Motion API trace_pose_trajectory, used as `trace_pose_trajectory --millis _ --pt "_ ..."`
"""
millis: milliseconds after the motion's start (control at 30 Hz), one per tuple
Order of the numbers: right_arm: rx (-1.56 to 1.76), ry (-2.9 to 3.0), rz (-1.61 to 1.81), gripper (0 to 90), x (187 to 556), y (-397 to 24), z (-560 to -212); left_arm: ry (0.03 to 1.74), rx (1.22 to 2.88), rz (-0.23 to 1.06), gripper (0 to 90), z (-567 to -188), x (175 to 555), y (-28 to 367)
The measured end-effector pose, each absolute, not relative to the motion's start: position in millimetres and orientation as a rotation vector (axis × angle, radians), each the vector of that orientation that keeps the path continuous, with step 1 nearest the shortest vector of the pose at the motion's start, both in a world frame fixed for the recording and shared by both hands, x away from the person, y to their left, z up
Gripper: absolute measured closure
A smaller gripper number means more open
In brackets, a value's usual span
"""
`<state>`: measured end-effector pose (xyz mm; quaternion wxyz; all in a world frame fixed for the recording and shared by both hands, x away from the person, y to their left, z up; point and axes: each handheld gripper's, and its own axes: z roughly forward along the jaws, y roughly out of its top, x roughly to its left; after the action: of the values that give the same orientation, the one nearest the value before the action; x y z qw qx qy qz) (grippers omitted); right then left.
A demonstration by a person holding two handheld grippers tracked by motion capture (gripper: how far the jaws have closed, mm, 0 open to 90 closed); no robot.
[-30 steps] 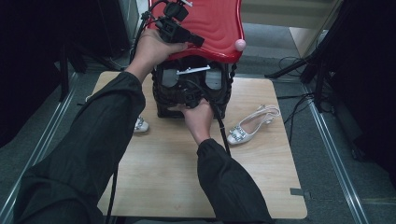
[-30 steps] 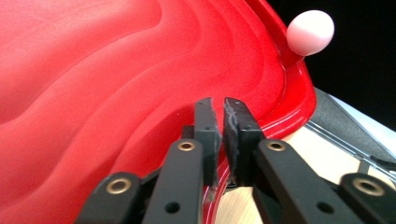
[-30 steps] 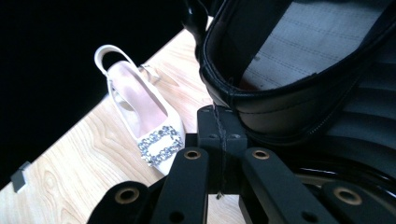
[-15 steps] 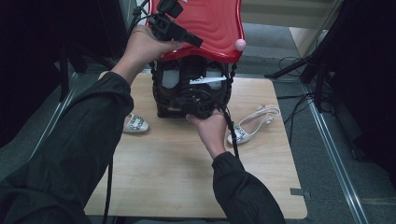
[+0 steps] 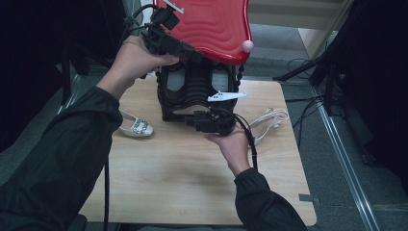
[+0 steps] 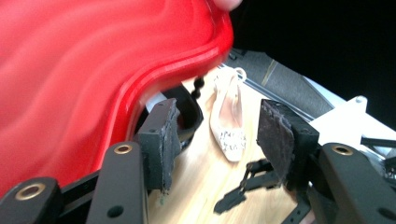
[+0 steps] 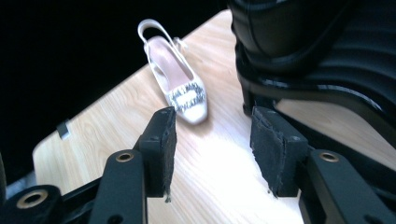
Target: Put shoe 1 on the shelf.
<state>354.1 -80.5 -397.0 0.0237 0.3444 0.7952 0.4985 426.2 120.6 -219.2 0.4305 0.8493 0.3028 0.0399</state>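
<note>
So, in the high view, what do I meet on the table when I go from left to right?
Left shoe → black case with its red lid up → right gripper → right shoe.

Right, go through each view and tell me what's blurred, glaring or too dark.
High view: surroundings nearly black, the red lid shows soft sheen. Left gripper view: the lid is close and smeared; the white shoe is soft. Right gripper view: glare washes out the table between the jaws; the black case loses detail.
</note>
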Motion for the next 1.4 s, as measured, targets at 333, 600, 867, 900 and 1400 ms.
trace_pose_trajectory --millis 333,600,867,900,1400 --pt "1.047 2.492 1.520 47.4 332 -98 -401 0.741 2.115 0.086 43.4 -248 400 131" --pt "0.996 2.492 1.534 44.4 314 -114 -404 0.740 2.119 0.072 41.0 -275 383 145" --pt "0.910 2.527 1.529 47.4 294 -122 -415 0.749 2.105 0.060 40.1 -299 366 158" --pt "0.922 2.530 1.532 47.4 292 -124 -417 0.747 2.109 0.060 39.9 -302 365 159" --pt "1.023 2.558 1.507 46.8 277 -144 -444 0.785 2.104 0.056 36.7 -358 334 184"
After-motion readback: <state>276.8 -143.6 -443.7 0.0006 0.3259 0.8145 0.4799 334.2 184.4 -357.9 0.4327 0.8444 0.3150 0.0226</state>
